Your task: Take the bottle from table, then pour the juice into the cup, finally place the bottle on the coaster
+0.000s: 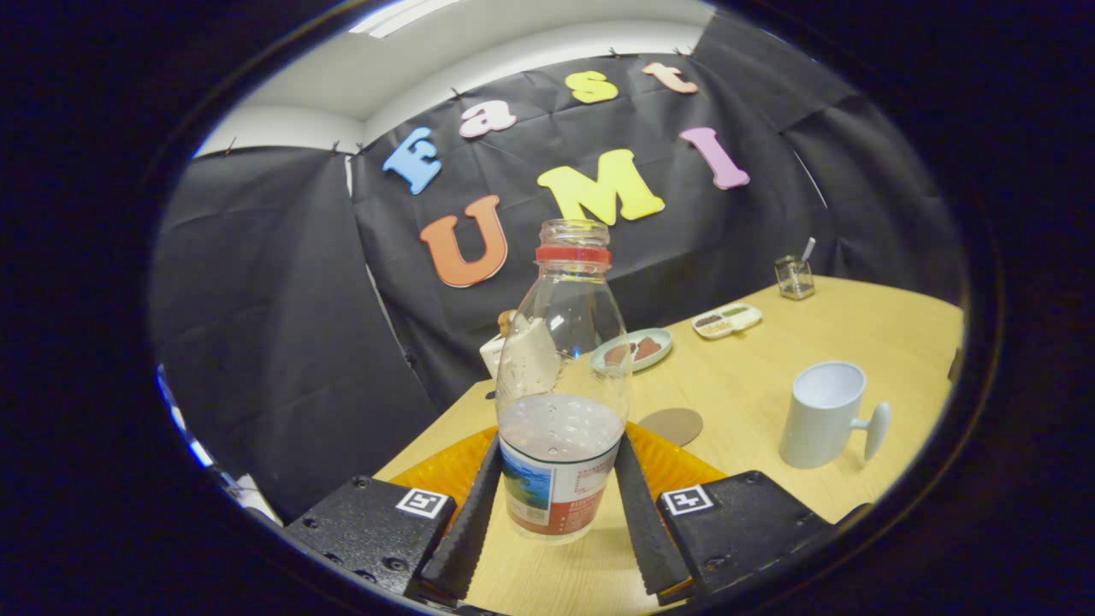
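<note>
A clear plastic bottle (560,402) with a red neck ring, no cap and a printed label stands upright between my fingers, about a third full of a pale liquid. My gripper (558,447) is shut on the bottle, both fingers pressing its sides at label height. Its base sits just over the wooden table (770,376); I cannot tell whether it touches. A round brown coaster (671,425) lies on the table just beyond the right finger. Further right stands a white cup (821,415), empty as far as I can see, its handle pointing right.
An orange ribbed mat (436,475) lies behind the bottle. Beyond it are a pale plate (633,349) with brown pieces, a small divided dish (727,320), and a glass jar (796,277) holding a spoon. A white object (494,349) stands behind the bottle at the table's far edge.
</note>
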### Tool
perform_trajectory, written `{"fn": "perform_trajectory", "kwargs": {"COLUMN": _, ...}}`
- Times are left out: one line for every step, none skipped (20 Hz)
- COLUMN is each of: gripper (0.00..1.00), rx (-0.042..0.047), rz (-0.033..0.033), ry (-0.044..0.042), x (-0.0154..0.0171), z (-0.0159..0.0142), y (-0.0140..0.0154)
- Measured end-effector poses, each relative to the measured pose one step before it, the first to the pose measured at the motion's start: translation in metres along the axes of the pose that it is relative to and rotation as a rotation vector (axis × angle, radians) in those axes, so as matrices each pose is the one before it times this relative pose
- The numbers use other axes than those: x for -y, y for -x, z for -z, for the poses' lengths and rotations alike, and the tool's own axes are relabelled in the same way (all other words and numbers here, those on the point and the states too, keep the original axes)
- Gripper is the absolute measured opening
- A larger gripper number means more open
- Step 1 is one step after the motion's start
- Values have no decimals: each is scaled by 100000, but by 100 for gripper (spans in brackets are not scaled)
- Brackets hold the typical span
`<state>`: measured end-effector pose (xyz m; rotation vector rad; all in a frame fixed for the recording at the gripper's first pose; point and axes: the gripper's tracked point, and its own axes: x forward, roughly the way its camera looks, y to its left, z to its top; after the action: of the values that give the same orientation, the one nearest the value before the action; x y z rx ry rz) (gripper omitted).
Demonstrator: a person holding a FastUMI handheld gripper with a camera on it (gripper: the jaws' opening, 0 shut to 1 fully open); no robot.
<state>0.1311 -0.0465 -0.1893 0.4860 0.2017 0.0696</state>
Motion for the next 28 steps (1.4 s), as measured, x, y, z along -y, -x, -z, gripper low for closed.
{"fn": "perform_trajectory", "kwargs": {"gripper": 76, "rx": 138, "rz": -374, "ry": -5713, "x": 507, "z": -218, "y": 153}}
{"fn": "perform_trajectory", "kwargs": {"gripper": 76, "rx": 731, "rz": -904, "ry": -6604, "x": 344, "z": -305, "y": 99}}
{"fn": "perform_trajectory", "kwargs": {"gripper": 76, "rx": 820, "rz": -1707, "ry": -6603, "x": 192, "z": -402, "y": 99}}
{"fn": "perform_trajectory", "kwargs": {"gripper": 76, "rx": 461, "rz": -942, "ry": -5917, "x": 205, "z": -213, "y": 116}}
{"fn": "perform_trajectory", "kwargs": {"gripper": 75, "rx": -47, "rz": 433, "ry": -4537, "x": 440, "z": -188, "y": 1}}
{"fn": "perform_trajectory", "kwargs": {"gripper": 76, "rx": 81, "rz": 409, "ry": -4003, "x": 350, "z": -77, "y": -129}}
{"fn": "perform_trajectory", "kwargs": {"gripper": 76, "rx": 133, "rz": -249, "ry": -4173, "x": 143, "z": -155, "y": 91}}
{"fn": "perform_trajectory", "kwargs": {"gripper": 76, "rx": -22, "rz": -610, "ry": -4177, "x": -139, "z": -24, "y": -13}}
{"fn": "perform_trajectory", "kwargs": {"gripper": 76, "rx": 533, "rz": -1119, "ry": -4281, "x": -257, "z": -260, "y": -69}}
{"fn": "perform_trajectory", "kwargs": {"gripper": 76, "rx": 208, "rz": -1300, "ry": -4855, "x": -218, "z": -70, "y": 63}}
{"fn": "perform_trajectory", "kwargs": {"gripper": 75, "rx": 127, "rz": -1103, "ry": -4941, "x": -278, "z": -124, "y": -53}}
{"fn": "perform_trajectory", "kwargs": {"gripper": 75, "rx": 331, "rz": -1153, "ry": -4745, "x": -267, "z": 61, "y": -137}}
{"fn": "perform_trajectory", "kwargs": {"gripper": 75, "rx": 328, "rz": -987, "ry": -4273, "x": -304, "z": -93, "y": 29}}
{"fn": "perform_trajectory", "kwargs": {"gripper": 76, "rx": 633, "rz": -269, "ry": -3750, "x": -256, "z": -259, "y": -264}}
{"fn": "perform_trajectory", "kwargs": {"gripper": 75, "rx": 221, "rz": -611, "ry": -2503, "x": -269, "z": -151, "y": -126}}
{"fn": "perform_trajectory", "kwargs": {"gripper": 75, "rx": 227, "rz": -72, "ry": -1815, "x": -211, "z": -58, "y": 27}}
{"fn": "perform_trajectory", "kwargs": {"gripper": 75, "rx": 240, "rz": 84, "ry": -1925, "x": -150, "z": -109, "y": -99}}
{"fn": "perform_trajectory", "kwargs": {"gripper": 75, "rx": 275, "rz": -467, "ry": -2714, "x": -258, "z": -126, "y": -110}}
{"fn": "perform_trajectory", "kwargs": {"gripper": 75, "rx": 407, "rz": -888, "ry": -3271, "x": -375, "z": -231, "y": -155}}
{"fn": "perform_trajectory", "kwargs": {"gripper": 75, "rx": 692, "rz": -861, "ry": -3173, "x": -290, "z": -251, "y": 46}}
{"fn": "perform_trajectory", "kwargs": {"gripper": 75, "rx": 948, "rz": -807, "ry": -2742, "x": -160, "z": -405, "y": -109}}
{"fn": "perform_trajectory", "kwargs": {"gripper": 75, "rx": 944, "rz": -1293, "ry": -2126, "x": -203, "z": -289, "y": -9}}
{"fn": "perform_trajectory", "kwargs": {"gripper": 75, "rx": 702, "rz": -1040, "ry": -1218, "x": 69, "z": -386, "y": -259}}
{"fn": "perform_trajectory", "kwargs": {"gripper": 75, "rx": 654, "rz": 533, "ry": -1259, "x": 417, "z": -345, "y": -264}}
{"fn": "perform_trajectory", "kwargs": {"gripper": 75, "rx": 196, "rz": 682, "ry": -1357, "x": 551, "z": -175, "y": -222}}
{"fn": "perform_trajectory", "kwargs": {"gripper": 75, "rx": 654, "rz": 283, "ry": -1947, "x": 247, "z": -410, "y": -283}}
{"fn": "perform_trajectory", "kwargs": {"gripper": 75, "rx": 759, "rz": -354, "ry": -2144, "x": 180, "z": -280, "y": -185}}
{"fn": "perform_trajectory", "kwargs": {"gripper": 75, "rx": 460, "rz": 205, "ry": -1961, "x": 301, "z": -204, "y": -48}}
